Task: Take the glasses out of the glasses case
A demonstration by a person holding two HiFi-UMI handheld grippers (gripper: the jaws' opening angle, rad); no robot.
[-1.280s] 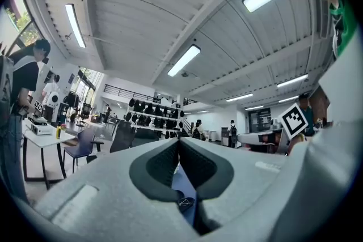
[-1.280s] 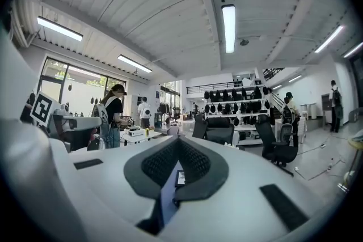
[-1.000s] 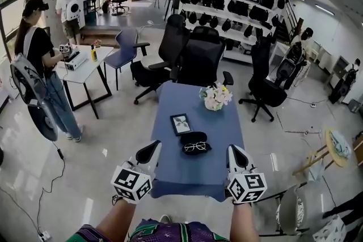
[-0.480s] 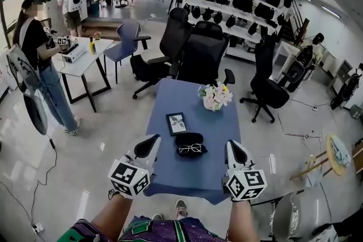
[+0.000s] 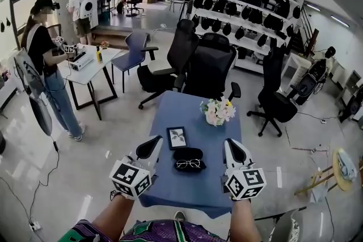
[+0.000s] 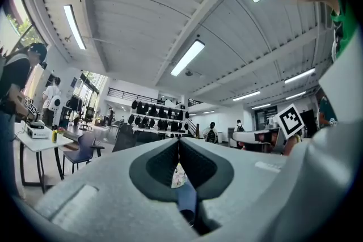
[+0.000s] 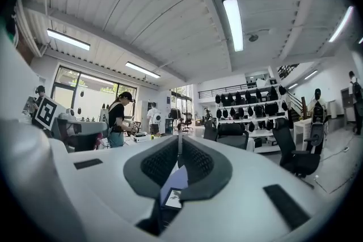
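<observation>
- On the blue rectangular table [image 5: 207, 187], the black oval glasses case [image 5: 189, 154] lies open, with the thin wire-framed glasses [image 5: 189, 164] resting inside it.
- Left of the case hovers the left gripper [image 5: 152, 145], and right of the case the right gripper [image 5: 229, 146]. Each has its jaws pressed together on nothing.
- With the jaws unopened, either gripper would likely shove the case rather than pinch the frame.
- The case is unheld and may slide or lift along with the glasses.
</observation>
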